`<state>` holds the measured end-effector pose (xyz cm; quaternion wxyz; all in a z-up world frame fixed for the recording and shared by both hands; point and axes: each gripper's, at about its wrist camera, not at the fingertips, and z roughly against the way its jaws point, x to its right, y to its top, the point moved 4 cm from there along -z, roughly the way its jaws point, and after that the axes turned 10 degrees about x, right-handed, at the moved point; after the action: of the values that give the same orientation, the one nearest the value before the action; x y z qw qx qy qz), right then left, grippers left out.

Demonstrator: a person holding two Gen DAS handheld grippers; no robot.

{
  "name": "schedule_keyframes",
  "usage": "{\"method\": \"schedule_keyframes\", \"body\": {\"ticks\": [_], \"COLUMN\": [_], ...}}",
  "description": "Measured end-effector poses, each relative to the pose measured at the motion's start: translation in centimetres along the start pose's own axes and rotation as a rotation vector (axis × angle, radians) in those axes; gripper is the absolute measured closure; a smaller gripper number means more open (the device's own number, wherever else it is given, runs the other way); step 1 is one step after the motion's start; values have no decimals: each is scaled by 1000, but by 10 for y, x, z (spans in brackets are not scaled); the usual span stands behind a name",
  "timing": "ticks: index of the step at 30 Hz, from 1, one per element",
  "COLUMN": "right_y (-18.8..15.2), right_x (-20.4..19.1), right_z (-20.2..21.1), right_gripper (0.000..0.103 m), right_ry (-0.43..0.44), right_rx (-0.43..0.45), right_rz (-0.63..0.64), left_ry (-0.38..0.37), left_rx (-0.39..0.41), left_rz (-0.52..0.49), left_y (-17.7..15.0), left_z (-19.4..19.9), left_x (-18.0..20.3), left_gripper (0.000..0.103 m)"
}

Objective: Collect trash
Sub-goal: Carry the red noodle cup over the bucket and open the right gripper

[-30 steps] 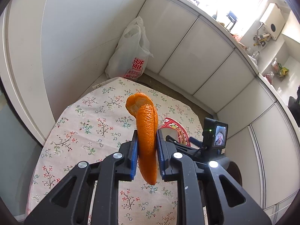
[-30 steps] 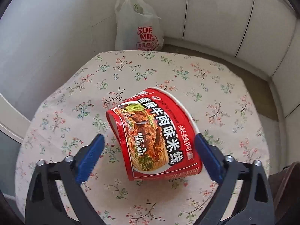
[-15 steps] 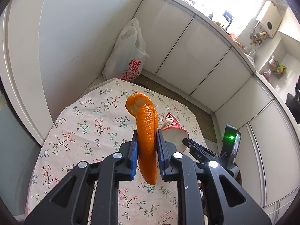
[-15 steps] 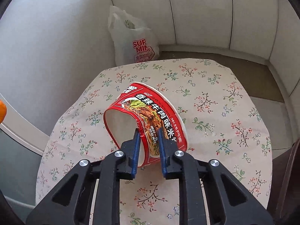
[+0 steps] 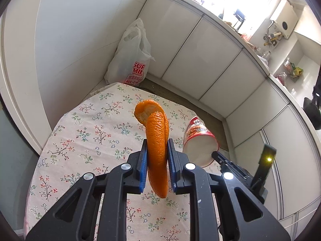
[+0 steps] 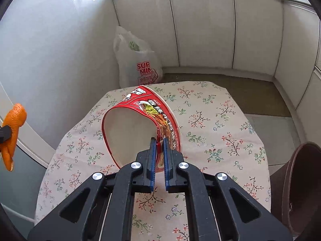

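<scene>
My left gripper (image 5: 157,146) is shut on an orange peel (image 5: 155,136) and holds it above the floral-clothed table (image 5: 84,136). My right gripper (image 6: 158,143) is shut on the wall of an empty red instant-noodle bowl (image 6: 138,124), lifted and tilted above the table (image 6: 220,132) with its white inside facing the camera. In the left wrist view the bowl (image 5: 198,140) hangs to the right with the right gripper (image 5: 217,155) on its rim. The peel (image 6: 12,132) shows at the far left of the right wrist view.
A white plastic shopping bag (image 5: 130,58) stands on the floor in the corner beyond the table; it also shows in the right wrist view (image 6: 136,60). A brown bin (image 6: 301,186) stands at the table's right side. White cabinets line the far wall.
My right gripper closed on the noodle bowl's wall and lifted it off the table, tilting it. My left gripper kept hold of the peel and rose a little.
</scene>
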<state>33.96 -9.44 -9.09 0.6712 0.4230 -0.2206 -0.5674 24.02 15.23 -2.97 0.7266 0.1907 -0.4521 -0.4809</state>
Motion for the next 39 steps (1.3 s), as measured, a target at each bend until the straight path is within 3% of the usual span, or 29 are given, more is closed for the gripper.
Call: {"method": "schedule_keyframes", "body": {"ticks": [5,11,18,24,25,26,27,29,31,33,34,39], "right_y": [15,31,17,-27,-35,-42,-49,-61,-65,-65,-66,-72], "right_x": [10,46,133,211,219,228,231,241,248,255,257,272], "right_z": [42,102,170,192,195,201,207,226,239,261,272,298], "right_gripper": [97,97,97,94,91,70,42,26,25,9,6,7], "right_ry": [-24,-124,-343,-596,-621,-647,-664,-728,-760,-802,-832,-905], "right_rx": [74,167,237,147,139,138,151,199,201,245,280,315], "right_rz": [4,-8,-120,-222,-243,-264,-277,-303,-314,-333,-341,-356], "left_ry": [-12,-26,-45,-58,-64,-71,-81,-103,-129,-165,-183,-275], "left_rx": [6,-2,-9,-29,-33,-35,-38,-47,-56,-62,-65,-97], "left_rz": [-2,-19,-59,-103,-110,-117,-126,-153,-179,-205,-221,-308], "left_y": [1,-4,-13,-28,-31,-34,-38,-46,-57,-70,-77,-112], "left_z": [1,-1,-5,-13,-14,-15,-17,-19,-22,-25,-27,-39], "left_x": [5,17,37,61,67,73,80,96,113,134,146,216], "left_gripper": [85,85,85,85,85,85,85,85,85,85,85,85]}}
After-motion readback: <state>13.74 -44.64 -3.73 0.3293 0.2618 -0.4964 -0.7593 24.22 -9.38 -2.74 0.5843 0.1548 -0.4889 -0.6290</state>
